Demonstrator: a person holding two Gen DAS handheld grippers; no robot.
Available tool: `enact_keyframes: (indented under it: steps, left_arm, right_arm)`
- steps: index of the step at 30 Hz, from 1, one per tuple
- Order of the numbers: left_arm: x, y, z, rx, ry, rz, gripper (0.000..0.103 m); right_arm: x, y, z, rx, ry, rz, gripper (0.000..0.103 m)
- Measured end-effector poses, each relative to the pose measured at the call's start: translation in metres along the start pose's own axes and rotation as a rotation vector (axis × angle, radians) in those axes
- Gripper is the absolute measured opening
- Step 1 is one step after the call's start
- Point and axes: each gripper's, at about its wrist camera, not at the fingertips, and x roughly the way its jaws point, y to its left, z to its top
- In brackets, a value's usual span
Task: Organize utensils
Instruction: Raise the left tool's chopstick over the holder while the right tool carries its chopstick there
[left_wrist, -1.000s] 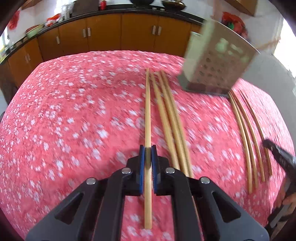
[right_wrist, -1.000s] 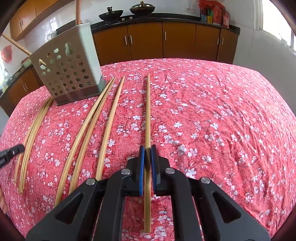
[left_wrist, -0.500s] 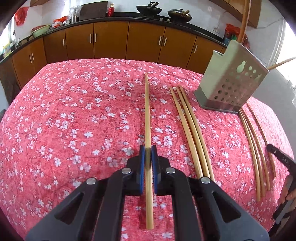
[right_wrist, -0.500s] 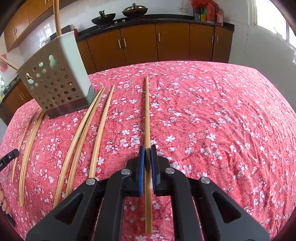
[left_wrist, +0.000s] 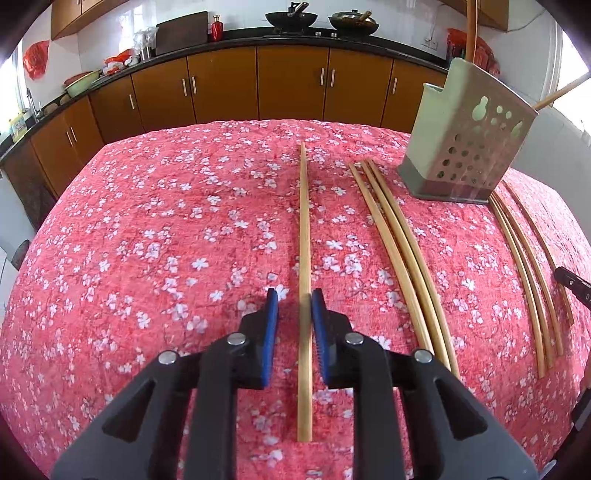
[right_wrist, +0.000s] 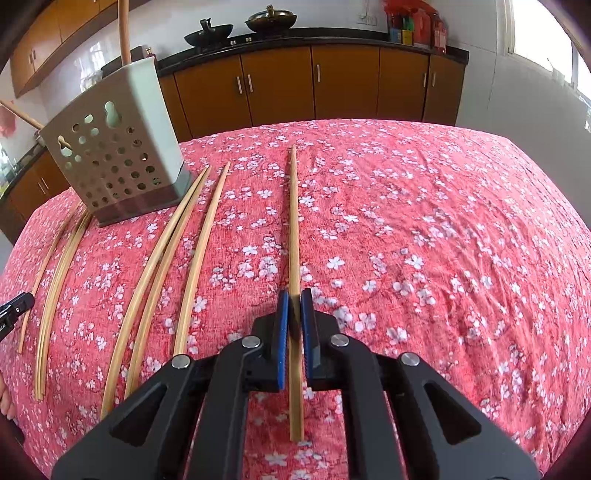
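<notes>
Presently we find the left claw (left_wrist: 294, 308) opening, its chopstick (left_wrist: 304, 236) loose between the jaws, lying ahead on the desk (left_wrist: 147, 229). The right claw (right_wrist: 294, 308) is clenched on another chopstick (right_wrist: 293, 221). The holder (right_wrist: 114, 166) stands ahead-left of it. We recommend finishing the release before lifting clear.

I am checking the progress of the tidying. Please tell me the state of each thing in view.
Left gripper: jaws opening, chopstick between them.
Right gripper: shut on a chopstick.
Utensil holder: upright on the tablecloth, sticks inside.
Loose chopsticks: lying flat beside the holder.
</notes>
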Motion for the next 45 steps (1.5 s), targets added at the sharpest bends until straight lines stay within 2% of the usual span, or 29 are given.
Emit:
enact_keyframes:
  steps: [14, 21, 24, 25, 30, 35, 45]
  left_arm:
    - [-0.004, 0.004, -0.003, -0.018, -0.002, -0.012, 0.02]
    - [-0.005, -0.001, -0.006, 0.003, 0.002, 0.007, 0.02]
    - [-0.006, -0.003, -0.007, 0.006, 0.003, 0.016, 0.016]
    - [-0.006, -0.003, -0.007, 0.003, 0.003, 0.018, 0.009]
    - [-0.009, -0.002, -0.007, 0.005, 0.011, 0.01, 0.008]
    - [-0.036, 0.003, 0.003, -0.007, -0.06, -0.02, 0.008]
    - [-0.108, 0.011, 0.046, -0.077, -0.277, -0.087, 0.008]
  right_arm:
    - [-0.006, 0.001, -0.005, -0.008, -0.004, -0.003, 0.008]
    - [-0.007, 0.002, -0.006, -0.011, -0.002, -0.007, 0.008]
    - [-0.008, 0.0, -0.007, -0.006, -0.001, -0.001, 0.008]
    - [-0.009, 0.0, -0.007, -0.01, -0.001, -0.001, 0.008]
    - [-0.015, -0.003, -0.008, -0.004, -0.02, 0.004, 0.008]
    - [-0.05, -0.012, 0.003, 0.032, -0.139, 0.017, 0.008]
    - [-0.108, -0.017, 0.036, 0.059, -0.334, 0.042, 0.008]
